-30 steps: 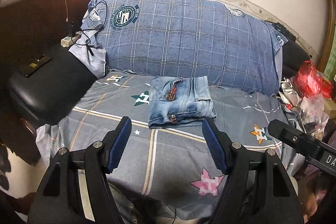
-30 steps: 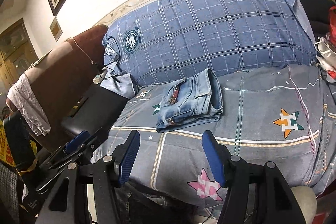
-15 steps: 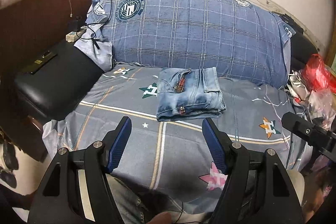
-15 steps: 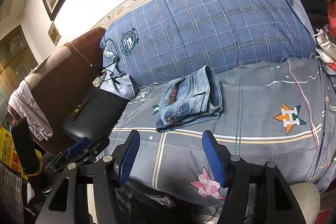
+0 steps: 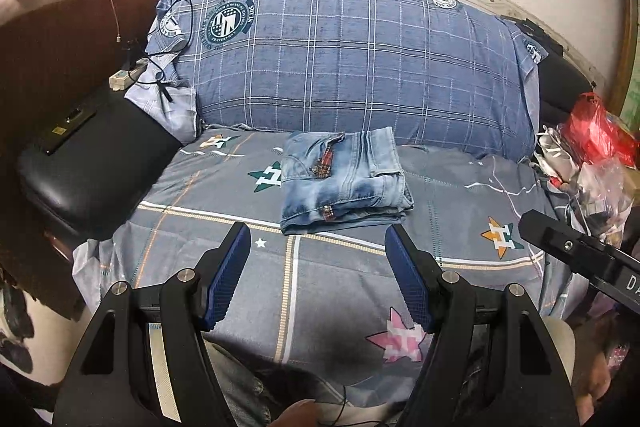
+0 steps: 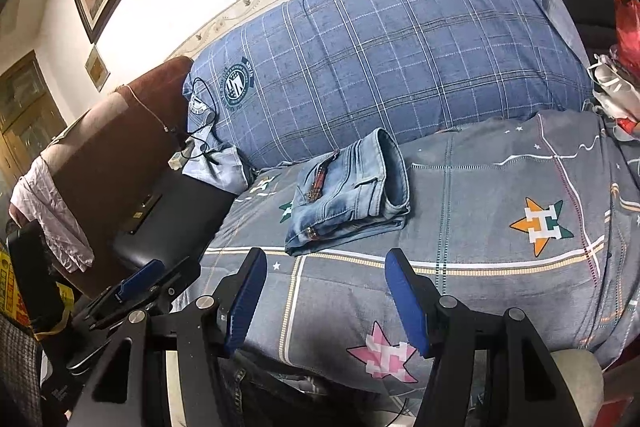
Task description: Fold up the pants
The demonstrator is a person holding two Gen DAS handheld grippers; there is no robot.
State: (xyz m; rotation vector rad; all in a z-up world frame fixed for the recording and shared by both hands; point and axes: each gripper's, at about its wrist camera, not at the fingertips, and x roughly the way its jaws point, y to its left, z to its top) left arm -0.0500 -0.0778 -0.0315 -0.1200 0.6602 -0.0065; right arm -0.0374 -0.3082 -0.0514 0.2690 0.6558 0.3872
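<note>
Light blue denim pants (image 5: 344, 179) lie folded in a compact stack on the grey star-print sheet (image 5: 360, 279), near the plaid cushion. They also show in the right wrist view (image 6: 352, 193). My left gripper (image 5: 318, 247) is open and empty, held back from the pants above the sheet's near part. My right gripper (image 6: 326, 271) is open and empty, also short of the pants. The right gripper's body shows at the right edge of the left wrist view (image 5: 580, 259). The left gripper shows at the lower left of the right wrist view (image 6: 140, 283).
A big blue plaid cushion (image 5: 352, 55) stands behind the pants. A black leather armrest (image 5: 88, 163) is at the left with a power strip and cable (image 5: 128, 75). Red and clear plastic bags (image 5: 596, 135) pile up at the right.
Both grippers stay open and empty. The left wrist view has drifted slightly, the pants sitting a little lower in frame. The pants have not moved on the sheet.
</note>
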